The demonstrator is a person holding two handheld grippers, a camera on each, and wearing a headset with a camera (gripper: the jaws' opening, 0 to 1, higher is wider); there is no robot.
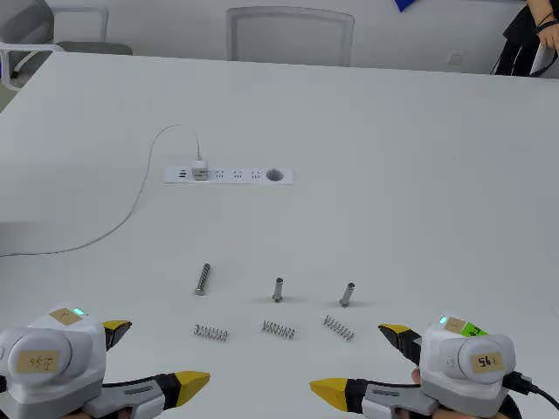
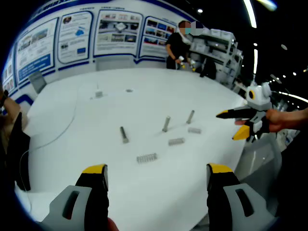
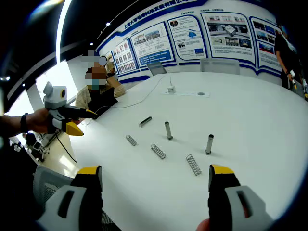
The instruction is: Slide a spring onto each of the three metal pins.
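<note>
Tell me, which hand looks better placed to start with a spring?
Right, probably. The right gripper, open, sits closest to the right coiled metal spring, and the silver metal pin behind it stands upright; the left silver pin lies flat.

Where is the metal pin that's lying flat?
Head view: the short silver metal pin, lying flat, is leftmost of the three, just beyond the leftmost coiled steel spring and left of the middle upright pin.

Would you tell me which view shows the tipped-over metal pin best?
The right gripper view: its low angle shows the fallen pin lying flat beside two upright pins. The head view shows it from above, looking merely slanted; the left gripper view shows it small.
</note>
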